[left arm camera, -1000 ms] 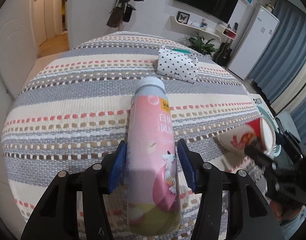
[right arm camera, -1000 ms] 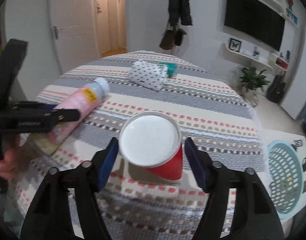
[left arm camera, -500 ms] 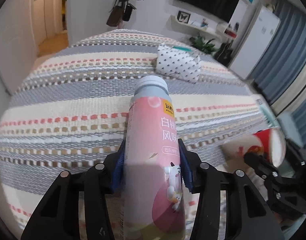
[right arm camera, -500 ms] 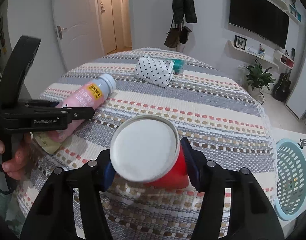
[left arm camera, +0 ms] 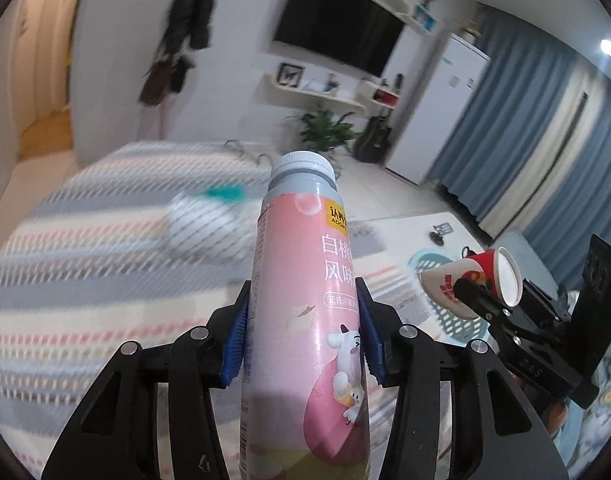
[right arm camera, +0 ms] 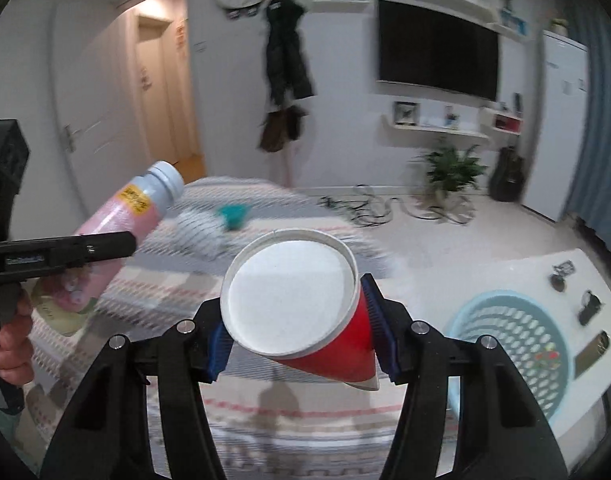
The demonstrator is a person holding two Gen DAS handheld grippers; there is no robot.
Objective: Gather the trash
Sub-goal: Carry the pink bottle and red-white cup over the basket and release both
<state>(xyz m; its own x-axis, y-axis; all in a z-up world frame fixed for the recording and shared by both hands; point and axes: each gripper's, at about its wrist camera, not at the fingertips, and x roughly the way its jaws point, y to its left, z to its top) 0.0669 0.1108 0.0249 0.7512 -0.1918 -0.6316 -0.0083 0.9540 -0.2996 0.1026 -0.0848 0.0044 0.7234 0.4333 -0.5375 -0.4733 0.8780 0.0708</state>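
Both fisheye views are evenly and rather coolly lit from overhead indoor light, with one ceiling lamp (left arm camera: 608,49) flaring as a small white glare spot at about two o'clock in the left wrist view and a warmer yellow glow in the doorway (right arm camera: 161,80) at about ten o'clock in the right. Motion blur smears the striped bedspread (left arm camera: 85,264) and the far wall, while the pink bottle (left arm camera: 305,312) and the red paper cup (right arm camera: 301,312) stay sharp. Straight lines bow toward the edges, black vignette fills the corners — and a soft shadow falls on the bedspread at six o'clock below the cup.
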